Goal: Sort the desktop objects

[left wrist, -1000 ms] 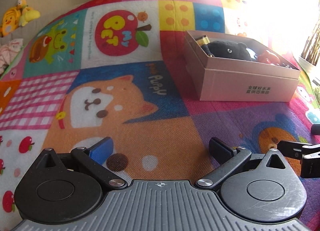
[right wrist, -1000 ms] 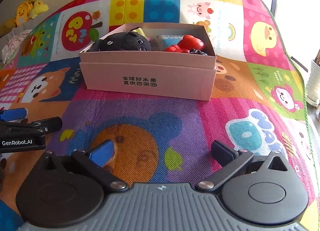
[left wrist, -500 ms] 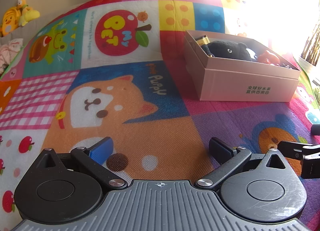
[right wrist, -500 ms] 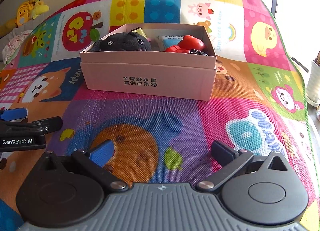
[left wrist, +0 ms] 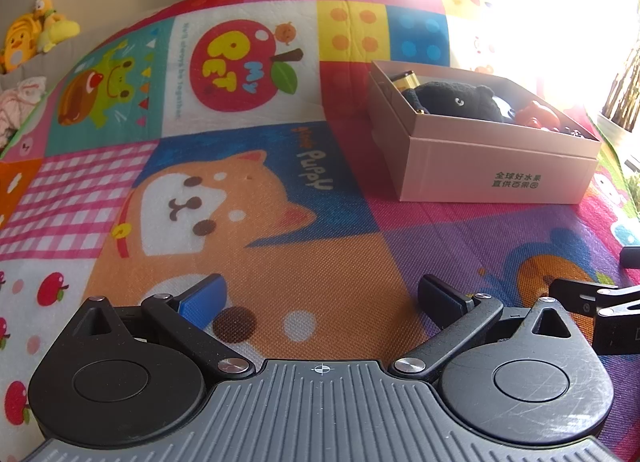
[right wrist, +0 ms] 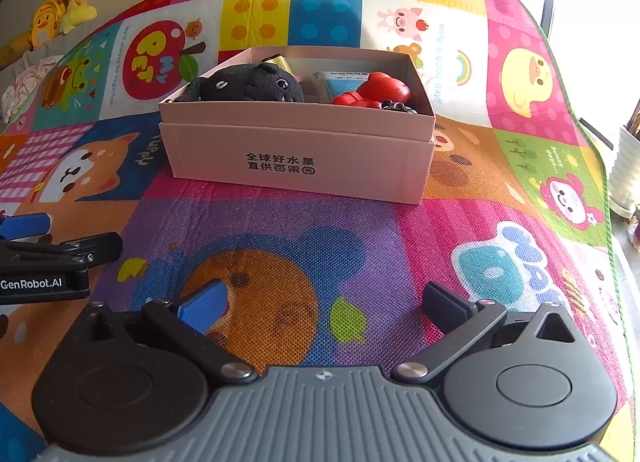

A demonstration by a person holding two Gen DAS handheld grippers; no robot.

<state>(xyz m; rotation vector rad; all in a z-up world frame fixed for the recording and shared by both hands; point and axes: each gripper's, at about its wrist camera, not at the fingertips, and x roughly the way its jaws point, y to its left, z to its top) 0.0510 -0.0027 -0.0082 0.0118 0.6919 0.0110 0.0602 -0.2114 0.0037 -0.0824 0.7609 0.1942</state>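
A bright cartoon-patchwork play mat [right wrist: 280, 218] carries a pink cardboard box [right wrist: 300, 150] at twelve o'clock in the right wrist view (printed characters on its front).

One pink box [right wrist: 296, 142], one black plush [right wrist: 248, 84], one red toy [right wrist: 380, 90]

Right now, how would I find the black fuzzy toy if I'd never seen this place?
Look for the pink cardboard box sitting on the colourful cartoon play mat. Inside it, at the left end as the right wrist camera sees it, lies the black plush toy. It is the only dark, furry thing there, with small shiny eyes; the red toy beside it is smooth and glossy.
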